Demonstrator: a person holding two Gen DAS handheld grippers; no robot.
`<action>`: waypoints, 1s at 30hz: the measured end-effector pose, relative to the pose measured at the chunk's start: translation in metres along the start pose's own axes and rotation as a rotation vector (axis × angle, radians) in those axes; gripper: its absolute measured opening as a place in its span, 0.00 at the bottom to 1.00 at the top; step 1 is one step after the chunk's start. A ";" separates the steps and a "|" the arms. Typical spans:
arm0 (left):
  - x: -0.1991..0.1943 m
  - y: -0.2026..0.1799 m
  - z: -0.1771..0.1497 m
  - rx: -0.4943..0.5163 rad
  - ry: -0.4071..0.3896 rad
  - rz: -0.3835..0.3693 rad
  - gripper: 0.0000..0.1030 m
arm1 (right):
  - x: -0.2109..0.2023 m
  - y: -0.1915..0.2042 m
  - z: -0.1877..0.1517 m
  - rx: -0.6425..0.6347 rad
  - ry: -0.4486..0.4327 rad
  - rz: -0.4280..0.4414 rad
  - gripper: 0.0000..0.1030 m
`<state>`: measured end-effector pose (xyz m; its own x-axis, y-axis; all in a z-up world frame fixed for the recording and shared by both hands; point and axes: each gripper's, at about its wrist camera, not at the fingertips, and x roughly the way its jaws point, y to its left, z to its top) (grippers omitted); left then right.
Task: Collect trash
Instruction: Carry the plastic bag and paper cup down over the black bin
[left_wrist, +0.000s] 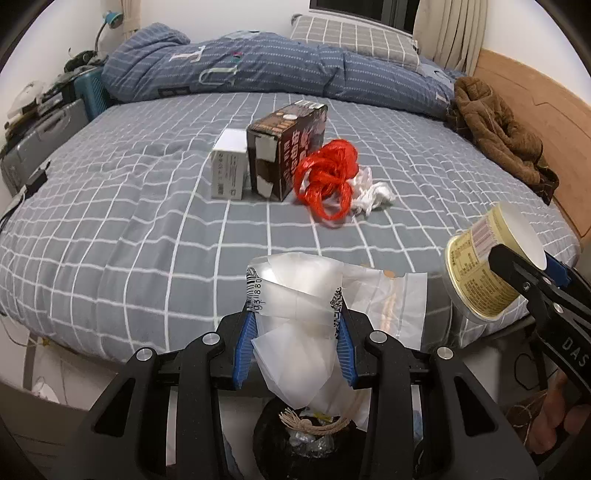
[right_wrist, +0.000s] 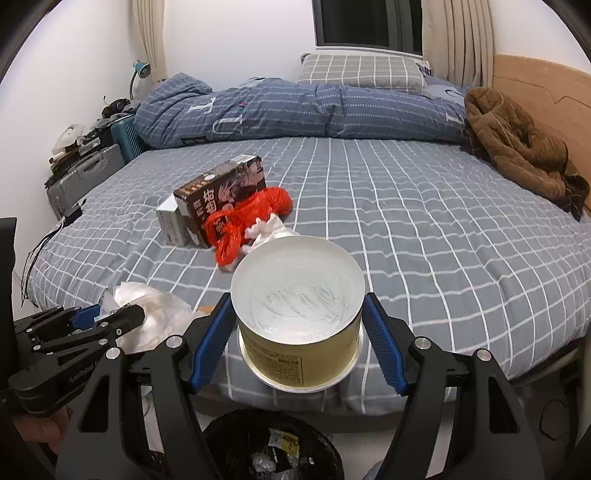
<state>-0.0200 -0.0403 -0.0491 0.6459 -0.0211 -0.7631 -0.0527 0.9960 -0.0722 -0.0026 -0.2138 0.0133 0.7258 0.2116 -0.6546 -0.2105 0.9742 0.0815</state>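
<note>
Left wrist view first. Left gripper (left_wrist: 295, 339) clamped partway shut on a clear plastic bag (left_wrist: 306, 314), blue pads (left_wrist: 245, 343) pinching it from both sides, the crumpled film bulging up ahead of the fingertips and hanging down behind them. Straight below, a black trash bin (left_wrist: 306, 439) with scraps and a knot of twine inside. Off to the right and a little ahead, the right gripper (left_wrist: 524, 273) seen side-on, holding a yellow tub (left_wrist: 480, 273) tilted over the edge of the bed (left_wrist: 129, 229). Further ahead on the checked sheet, left to right: a white box (left_wrist: 229, 170), touching a dark box (left_wrist: 286, 147), then a tangle of red string (left_wrist: 328, 177) against that box, and a wad of white tissue (left_wrist: 373, 194) just beside the string. Far ahead, a blue quilt (left_wrist: 258, 70); far right, a brown garment (left_wrist: 498, 129).

Over to the right wrist view. Right gripper (right_wrist: 299, 328) spread wide yet gripping the tub (right_wrist: 299, 314) across its full width, open mouth facing up and forward, white inside. Directly underneath, the bin (right_wrist: 273, 443). Low on the left, the left gripper (right_wrist: 107, 321) with the bag (right_wrist: 151, 310) bunched at its tips. Ahead and slightly left, the dark box (right_wrist: 221, 195), white box (right_wrist: 170, 221), red string (right_wrist: 247, 221) and tissue (right_wrist: 266, 227), well apart from both tools.
</note>
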 end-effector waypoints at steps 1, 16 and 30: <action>-0.001 0.001 -0.003 -0.003 0.002 0.003 0.36 | -0.001 0.000 -0.003 0.002 0.004 0.002 0.65; -0.020 0.012 -0.047 -0.033 0.032 0.012 0.36 | -0.020 0.012 -0.048 -0.013 0.072 0.013 0.65; -0.027 0.014 -0.087 -0.066 0.075 0.007 0.36 | -0.021 0.013 -0.093 0.001 0.171 0.005 0.65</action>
<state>-0.1045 -0.0337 -0.0849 0.5863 -0.0229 -0.8098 -0.1088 0.9883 -0.1067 -0.0816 -0.2126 -0.0416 0.6022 0.2005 -0.7728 -0.2134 0.9732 0.0862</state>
